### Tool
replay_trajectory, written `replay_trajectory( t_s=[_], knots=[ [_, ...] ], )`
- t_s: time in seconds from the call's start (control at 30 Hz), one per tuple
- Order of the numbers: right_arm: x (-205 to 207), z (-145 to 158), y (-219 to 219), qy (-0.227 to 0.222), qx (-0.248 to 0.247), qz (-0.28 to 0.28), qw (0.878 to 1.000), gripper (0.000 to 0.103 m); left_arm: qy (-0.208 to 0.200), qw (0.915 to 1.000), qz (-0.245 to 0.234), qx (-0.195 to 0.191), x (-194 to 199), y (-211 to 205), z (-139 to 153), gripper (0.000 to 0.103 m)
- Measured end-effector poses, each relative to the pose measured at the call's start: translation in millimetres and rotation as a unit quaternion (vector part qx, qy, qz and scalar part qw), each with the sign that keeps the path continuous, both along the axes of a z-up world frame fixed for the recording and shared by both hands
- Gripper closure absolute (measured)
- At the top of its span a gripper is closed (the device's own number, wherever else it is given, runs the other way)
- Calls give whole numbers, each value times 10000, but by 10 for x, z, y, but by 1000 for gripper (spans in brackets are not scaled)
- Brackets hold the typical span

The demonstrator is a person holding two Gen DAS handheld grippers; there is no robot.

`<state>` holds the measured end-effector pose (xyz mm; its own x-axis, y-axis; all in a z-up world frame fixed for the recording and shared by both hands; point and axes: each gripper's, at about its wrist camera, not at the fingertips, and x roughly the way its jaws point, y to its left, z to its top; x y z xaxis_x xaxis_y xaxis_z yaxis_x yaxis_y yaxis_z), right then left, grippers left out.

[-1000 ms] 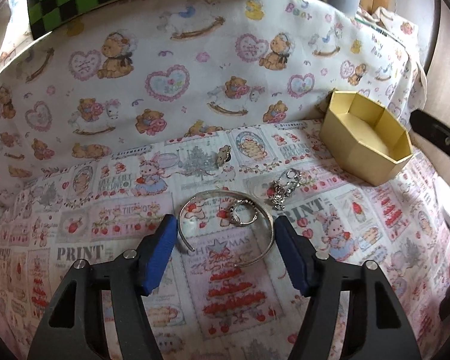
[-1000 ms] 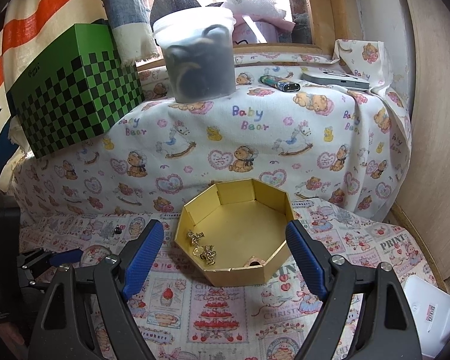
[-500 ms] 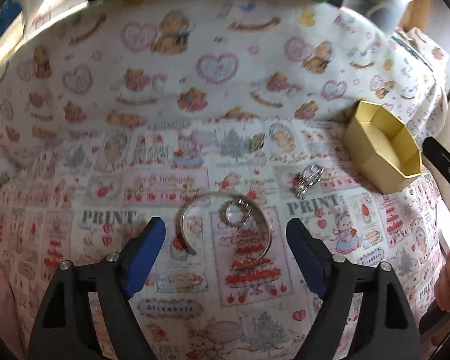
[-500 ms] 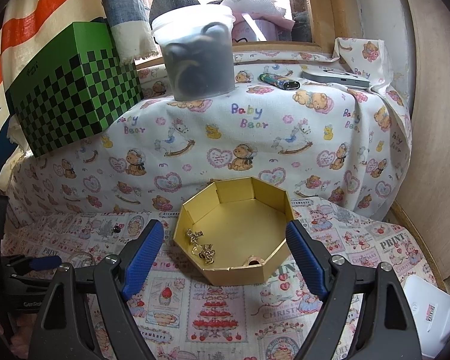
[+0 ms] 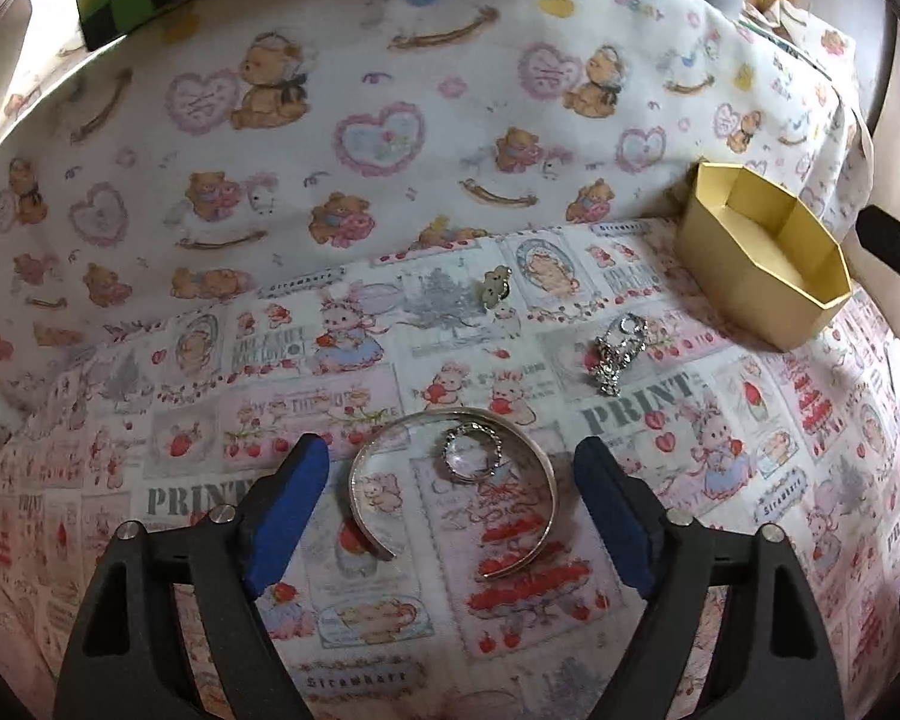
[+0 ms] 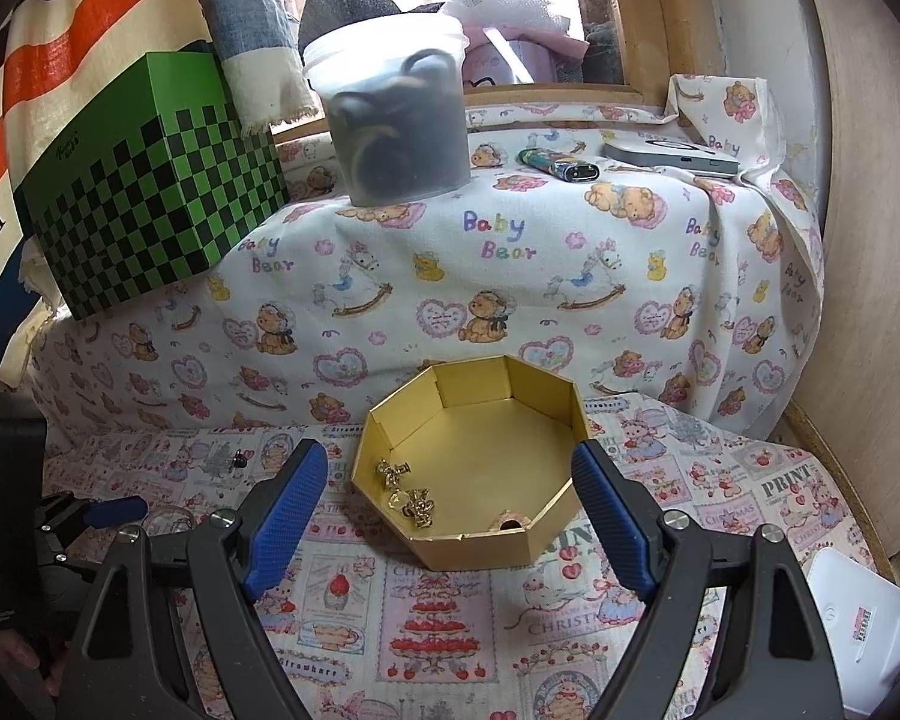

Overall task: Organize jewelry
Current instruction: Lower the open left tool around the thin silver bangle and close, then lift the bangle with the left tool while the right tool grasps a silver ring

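Jewelry lies scattered on the printed cloth (image 5: 750,540) in the left wrist view: a silver cuff bangle (image 5: 456,489) rests flat between the blue pads of the left gripper (image 5: 453,507), whose jaws stand wide apart and touch nothing, one pad on each side of the bangle. The bangle's gap opens toward the camera, and a beaded ring (image 5: 473,454) lies inside its far curve. Beyond, a sparkly rhinestone piece (image 5: 617,354) lies with its long axis running away from the camera, and a small earring (image 5: 496,293) sits farther back. The gold octagonal box (image 5: 762,306) stands at the right, well apart from the bangle. In the right wrist view, the right gripper (image 6: 450,516) hovers level with its jaws wide apart and empty, framing the gold octagonal box (image 6: 546,546) from the near side. Gold earrings (image 6: 408,489) lie on the box floor by its near left wall. The left gripper (image 6: 114,510) shows low at the left edge.
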<state>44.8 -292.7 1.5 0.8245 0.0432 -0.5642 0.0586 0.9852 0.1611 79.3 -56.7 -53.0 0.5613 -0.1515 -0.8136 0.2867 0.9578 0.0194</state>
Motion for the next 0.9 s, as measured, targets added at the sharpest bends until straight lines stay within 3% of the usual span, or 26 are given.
replay_trajectory(
  t_s=[0.2,0.33,0.47,0.53,0.67,0.77,0.9],
  knots=[
    [6,1,2,27,21,22,10000,18,9,9989,315,-358,-40,410,187,37],
    [-15,22,52,90,186,155,9997,18,-344,9952,681,-618,-181,713,552,37],
    [-16,39,251,471,577,474,9961,18,-848,9869,1173,-715,-315,865,917,37],
    [16,30,426,638,646,664,9937,18,-932,9826,1380,-821,-325,961,968,37],
    [140,7,850,841,300,1015,9908,18,-1055,9755,1674,-958,-334,1219,1011,37],
    [270,-40,1201,945,-74,1243,9877,18,-1051,9709,1817,-1154,-271,1160,923,37],
    [444,-174,1527,1298,-198,1541,9793,41,-1028,9685,1949,-1157,-211,1199,868,37]
  ],
)
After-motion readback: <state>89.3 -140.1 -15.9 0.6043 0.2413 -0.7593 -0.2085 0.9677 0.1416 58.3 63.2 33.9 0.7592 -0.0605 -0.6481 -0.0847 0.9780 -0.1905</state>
